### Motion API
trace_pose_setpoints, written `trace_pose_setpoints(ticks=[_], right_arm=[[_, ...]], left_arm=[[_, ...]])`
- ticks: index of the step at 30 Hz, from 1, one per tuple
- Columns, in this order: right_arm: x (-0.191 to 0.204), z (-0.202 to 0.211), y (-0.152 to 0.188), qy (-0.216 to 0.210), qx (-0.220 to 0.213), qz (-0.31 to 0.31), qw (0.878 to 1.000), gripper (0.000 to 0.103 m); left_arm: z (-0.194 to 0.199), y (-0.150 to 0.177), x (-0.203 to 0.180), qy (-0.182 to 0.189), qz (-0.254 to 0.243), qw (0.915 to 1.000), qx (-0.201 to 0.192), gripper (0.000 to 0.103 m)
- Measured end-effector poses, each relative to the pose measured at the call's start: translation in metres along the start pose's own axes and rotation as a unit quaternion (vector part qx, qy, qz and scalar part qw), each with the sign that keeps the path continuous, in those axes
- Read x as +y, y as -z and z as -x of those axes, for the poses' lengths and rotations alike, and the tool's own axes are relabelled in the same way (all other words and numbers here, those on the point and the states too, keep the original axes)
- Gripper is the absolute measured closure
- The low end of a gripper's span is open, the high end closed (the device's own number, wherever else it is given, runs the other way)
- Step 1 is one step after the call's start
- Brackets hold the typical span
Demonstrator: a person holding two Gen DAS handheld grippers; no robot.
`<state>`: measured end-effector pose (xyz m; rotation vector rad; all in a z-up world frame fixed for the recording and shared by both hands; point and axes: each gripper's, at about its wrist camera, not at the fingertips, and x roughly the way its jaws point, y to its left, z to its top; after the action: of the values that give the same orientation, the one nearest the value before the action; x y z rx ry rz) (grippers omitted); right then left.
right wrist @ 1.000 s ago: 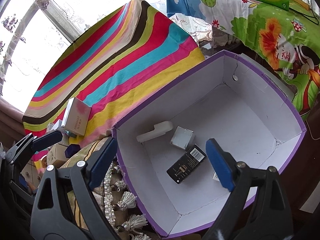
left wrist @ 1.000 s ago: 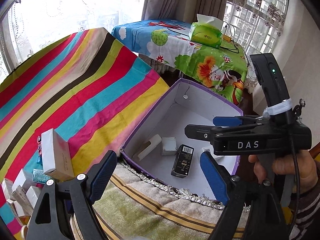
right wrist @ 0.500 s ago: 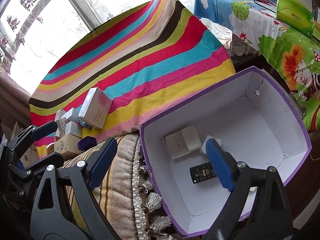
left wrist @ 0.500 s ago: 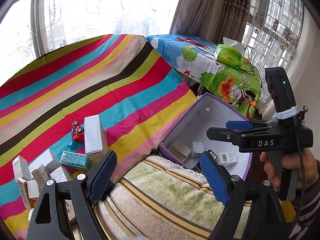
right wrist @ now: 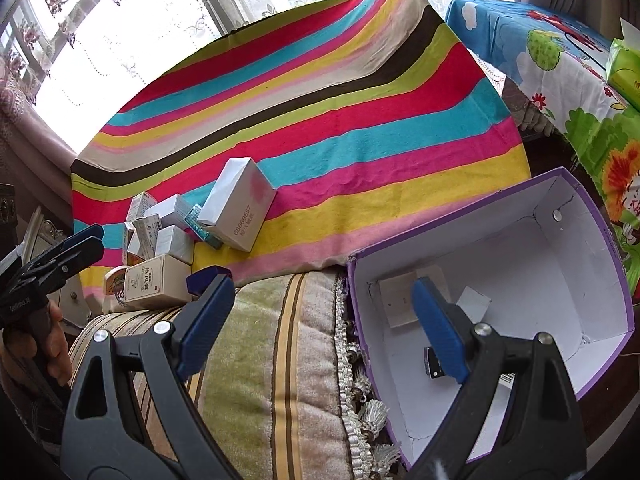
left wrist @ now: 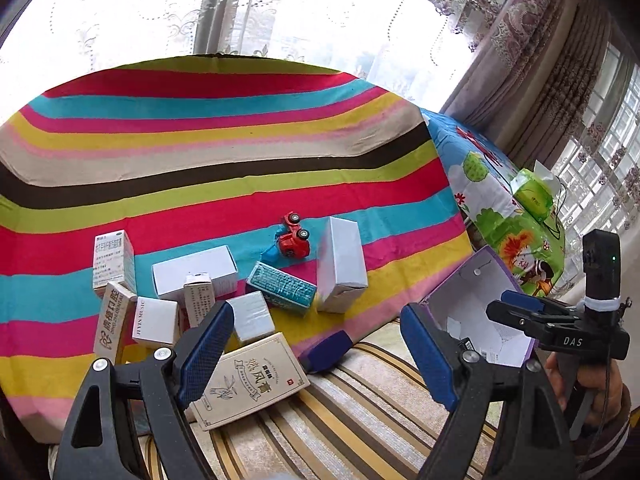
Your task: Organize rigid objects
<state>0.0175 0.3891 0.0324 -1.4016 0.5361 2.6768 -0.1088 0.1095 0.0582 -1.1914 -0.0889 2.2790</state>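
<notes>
A purple box [right wrist: 568, 264] with a white inside holds several small boxes, among them a black one [right wrist: 434, 364]; it also shows in the left wrist view [left wrist: 480, 300]. A heap of small cartons lies on the striped cloth [left wrist: 240, 184]: a beige carton [left wrist: 248, 380], a tall white box [left wrist: 340, 268], a teal box [left wrist: 282, 288], a red toy car [left wrist: 294, 236] and a dark blue case [left wrist: 326, 350]. My left gripper [left wrist: 316, 356] is open and empty above the beige carton and the blue case. My right gripper [right wrist: 320, 324] is open and empty over the cushion and the box's left wall.
A striped tasselled cushion [right wrist: 280, 360] lies between the heap and the purple box. A table with a cartoon cloth [right wrist: 560, 64] and a green tissue pack [left wrist: 534, 196] stands behind the box. Windows and curtains are at the back.
My left gripper has swung left from the purple box to the heap of cartons. My right gripper has drawn back and left from inside the box to its left wall. Both stay open.
</notes>
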Motion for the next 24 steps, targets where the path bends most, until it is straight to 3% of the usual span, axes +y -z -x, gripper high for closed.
trace_pose_setpoints(ticks=[7,12,19,24], right_arm=[[0.037,-0.015,-0.014,-0.018,0.002,0.032,0.999,0.011],[0.058,-0.028,-0.026,-0.025,0.005,0.044,0.999,0.011],[0.08,-0.047,-0.043,-0.033,0.012,0.041,0.999,0.011],[0.096,-0.063,-0.051,-0.038,0.018,0.039,0.998,0.011]], left_arm=[[0.011,-0.008,0.056,-0.031,0.102,0.9942,-0.011,0.017],[0.013,-0.01,0.09,-0.053,0.161,0.9855,-0.005,0.017],[0.003,-0.001,0.145,-0.055,0.287,0.9564,0.013,0.017],[-0.009,0.013,0.172,-0.058,0.347,0.9358,0.031,0.016]])
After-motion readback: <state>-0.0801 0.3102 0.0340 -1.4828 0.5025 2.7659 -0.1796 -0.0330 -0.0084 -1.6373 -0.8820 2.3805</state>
